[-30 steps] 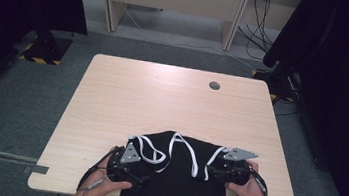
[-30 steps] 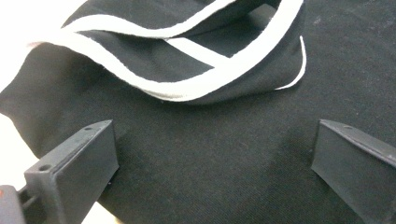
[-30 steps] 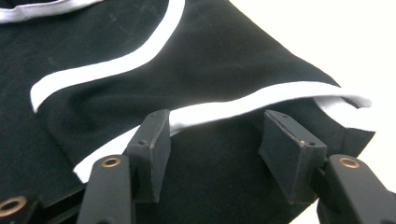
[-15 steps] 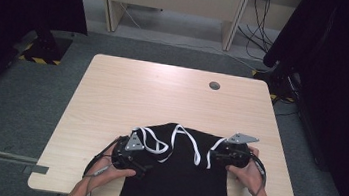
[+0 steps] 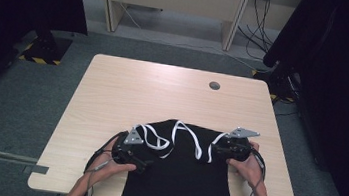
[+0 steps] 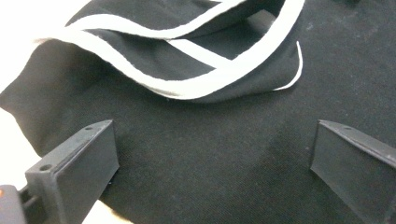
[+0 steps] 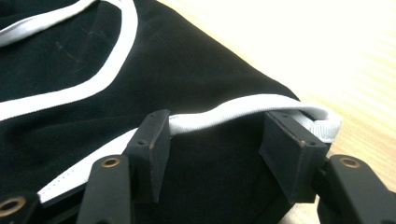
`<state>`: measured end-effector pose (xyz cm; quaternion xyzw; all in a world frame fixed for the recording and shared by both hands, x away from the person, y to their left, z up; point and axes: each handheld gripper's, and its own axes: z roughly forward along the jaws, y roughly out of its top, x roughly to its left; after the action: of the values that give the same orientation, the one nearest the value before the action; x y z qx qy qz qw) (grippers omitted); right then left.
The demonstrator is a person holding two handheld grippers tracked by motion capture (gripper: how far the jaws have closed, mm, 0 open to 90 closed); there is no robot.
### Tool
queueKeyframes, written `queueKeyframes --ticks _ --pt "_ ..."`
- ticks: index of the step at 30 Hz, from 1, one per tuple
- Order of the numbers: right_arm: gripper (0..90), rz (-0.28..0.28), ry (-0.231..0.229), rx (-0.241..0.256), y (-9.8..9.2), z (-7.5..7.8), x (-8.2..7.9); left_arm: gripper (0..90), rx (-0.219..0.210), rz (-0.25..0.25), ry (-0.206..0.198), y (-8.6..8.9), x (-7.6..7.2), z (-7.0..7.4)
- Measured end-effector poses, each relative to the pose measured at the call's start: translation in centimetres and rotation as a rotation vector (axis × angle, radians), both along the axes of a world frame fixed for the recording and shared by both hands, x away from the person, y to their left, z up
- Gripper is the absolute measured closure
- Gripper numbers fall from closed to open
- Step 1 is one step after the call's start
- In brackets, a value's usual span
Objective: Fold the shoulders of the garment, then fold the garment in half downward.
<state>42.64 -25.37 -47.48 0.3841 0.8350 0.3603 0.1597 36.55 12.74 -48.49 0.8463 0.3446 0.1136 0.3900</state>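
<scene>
The black garment (image 5: 180, 179) with white trim (image 5: 178, 131) lies at the near edge of the tabletop (image 5: 163, 91). The left gripper (image 6: 212, 158) has its fingers spread above the cloth. The right gripper (image 7: 219, 140) has open fingers around the trim.

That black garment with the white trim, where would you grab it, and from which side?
Grip the black garment by its white trim, the raised, firm edge at the corner. That edge already stands up between the right tool's open jaws, so come in from the right, low along the table. The flat middle cloth under the left tool offers no fold to pinch.
</scene>
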Motion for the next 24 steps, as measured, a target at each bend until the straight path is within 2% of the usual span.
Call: queueKeyframes --ticks 7,12,18,20,22,23,24 --pt "42.9 -0.008 0.001 0.0 0.1 0.0 0.7 0.1 0.014 0.002 -0.008 -0.1 0.2 0.0" --pt "42.8 -0.014 0.001 0.003 0.2 0.0 0.9 0.0 0.056 0.003 -0.028 -0.4 0.2 0.0" --pt "41.4 -0.015 0.006 0.01 0.2 0.0 0.9 0.0 0.053 0.003 -0.027 -0.4 0.2 0.0" --pt "34.6 -0.016 0.044 0.026 0.1 0.2 0.8 0.3 0.055 0.005 -0.028 -0.4 0.1 0.0" --pt "32.1 -0.025 0.061 0.032 0.0 0.6 0.7 1.4 0.05 0.001 -0.03 -0.5 -0.1 0.0" --pt "32.1 -0.025 0.061 0.032 0.0 0.6 0.7 1.4 0.049 -0.001 -0.027 -0.5 -0.1 0.1" --pt "30.3 -0.031 0.048 0.054 -0.2 1.1 0.6 2.3 0.044 0.008 -0.034 -0.3 -0.1 0.4"
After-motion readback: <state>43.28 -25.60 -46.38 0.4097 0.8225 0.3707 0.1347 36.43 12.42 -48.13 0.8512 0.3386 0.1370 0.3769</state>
